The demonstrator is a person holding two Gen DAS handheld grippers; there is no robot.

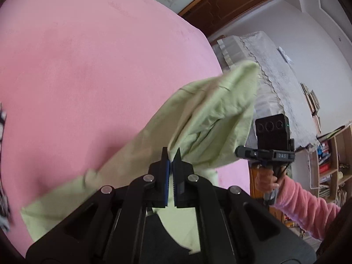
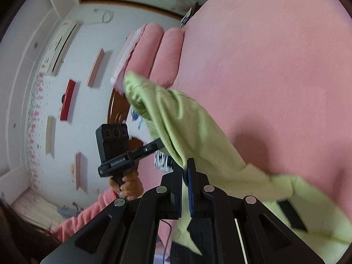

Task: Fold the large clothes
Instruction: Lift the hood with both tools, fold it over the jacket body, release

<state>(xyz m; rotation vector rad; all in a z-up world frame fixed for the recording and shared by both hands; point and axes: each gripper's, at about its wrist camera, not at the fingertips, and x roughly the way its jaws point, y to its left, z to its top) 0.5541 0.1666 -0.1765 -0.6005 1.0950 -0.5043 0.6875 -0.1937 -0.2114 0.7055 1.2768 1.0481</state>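
A light green garment (image 1: pixel 211 114) is held up over a pink bed (image 1: pixel 88 66). My left gripper (image 1: pixel 171 154) is shut on a bunched edge of the garment. The right gripper's body (image 1: pixel 272 138) shows beyond the cloth, its fingers hidden behind the fabric. In the right wrist view, my right gripper (image 2: pixel 186 165) is shut on another edge of the green garment (image 2: pixel 187 127), which drapes down onto the pink bed (image 2: pixel 275 66). The left gripper's finger (image 2: pixel 154 146) reaches into the cloth there, held by a hand in a pink sleeve.
A lace-covered piece of furniture (image 1: pixel 275 77) and a bookshelf (image 1: pixel 330 165) stand past the bed's edge. Pink pillows (image 2: pixel 158 50) lie at the bed's head. A black and white patterned cloth (image 2: pixel 162 160) lies on the bed. A wooden door (image 1: pixel 226 4) stands behind.
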